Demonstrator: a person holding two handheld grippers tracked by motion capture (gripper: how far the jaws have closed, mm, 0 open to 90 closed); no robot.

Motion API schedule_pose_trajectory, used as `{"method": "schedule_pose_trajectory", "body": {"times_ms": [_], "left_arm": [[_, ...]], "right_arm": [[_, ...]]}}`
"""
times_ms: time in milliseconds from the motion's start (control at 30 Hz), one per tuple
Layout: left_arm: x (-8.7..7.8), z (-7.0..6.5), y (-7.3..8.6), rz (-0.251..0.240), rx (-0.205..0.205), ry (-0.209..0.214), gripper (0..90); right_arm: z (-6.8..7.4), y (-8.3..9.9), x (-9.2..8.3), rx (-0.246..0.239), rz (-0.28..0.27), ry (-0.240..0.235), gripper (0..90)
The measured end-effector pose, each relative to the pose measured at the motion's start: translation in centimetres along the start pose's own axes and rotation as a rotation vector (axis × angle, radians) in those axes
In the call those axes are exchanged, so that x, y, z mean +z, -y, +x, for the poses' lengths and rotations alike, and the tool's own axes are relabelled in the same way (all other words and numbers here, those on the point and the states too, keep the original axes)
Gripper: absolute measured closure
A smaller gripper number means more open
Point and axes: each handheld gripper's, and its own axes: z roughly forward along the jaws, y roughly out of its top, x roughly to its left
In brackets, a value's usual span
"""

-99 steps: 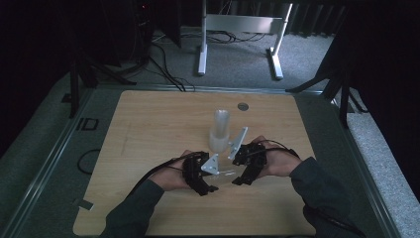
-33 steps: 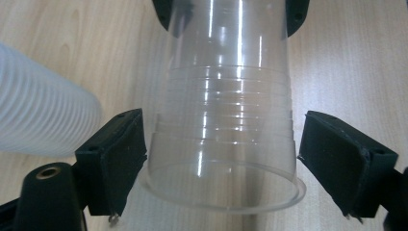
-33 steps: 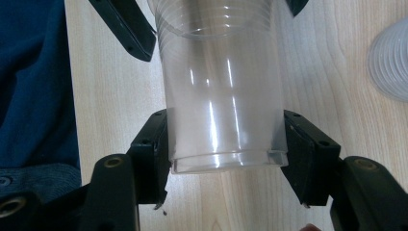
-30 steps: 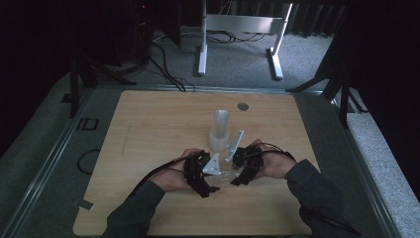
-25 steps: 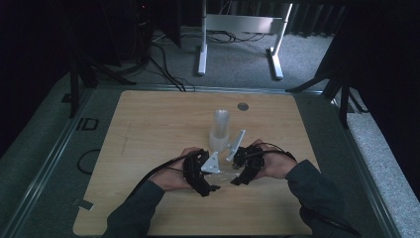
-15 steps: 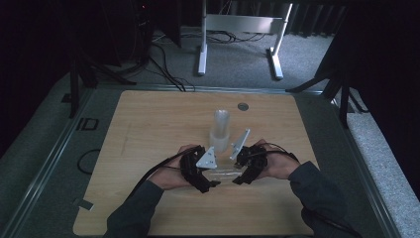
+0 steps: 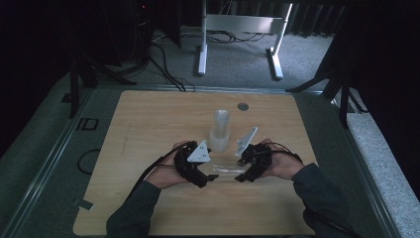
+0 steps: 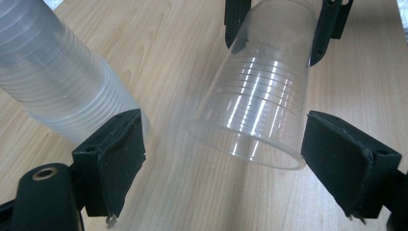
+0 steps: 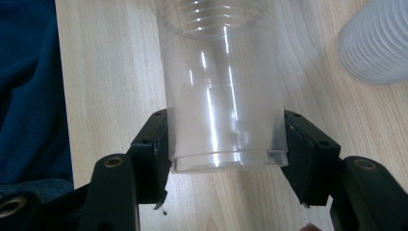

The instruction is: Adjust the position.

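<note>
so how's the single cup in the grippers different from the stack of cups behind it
The single clear cup lies on its side, clamped at its base by the right gripper; the stack of cups stands upright on the table, ungripped. The single cup is see-through; the stack looks cloudy and ribbed from nested rims. Both are clear plastic.

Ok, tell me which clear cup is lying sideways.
The single clear cup clamped in the right gripper lies sideways; the stack of cups stands upright.

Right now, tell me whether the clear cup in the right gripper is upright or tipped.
Tipped: the clear cup lies sideways above the table, base clamped between the right gripper's fingers.
</note>
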Motion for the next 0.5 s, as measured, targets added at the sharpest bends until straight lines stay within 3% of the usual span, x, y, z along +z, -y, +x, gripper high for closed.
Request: {"method": "schedule_pose_trajectory", "body": {"times_ms": [500], "left_arm": [[-0.7, 0.3, -0.1, -0.057, -0.039, -0.020, 14.9]], "right_arm": [[-0.3, 1.2, 0.0, 0.036, -0.064, 0.002, 41.5]]}}
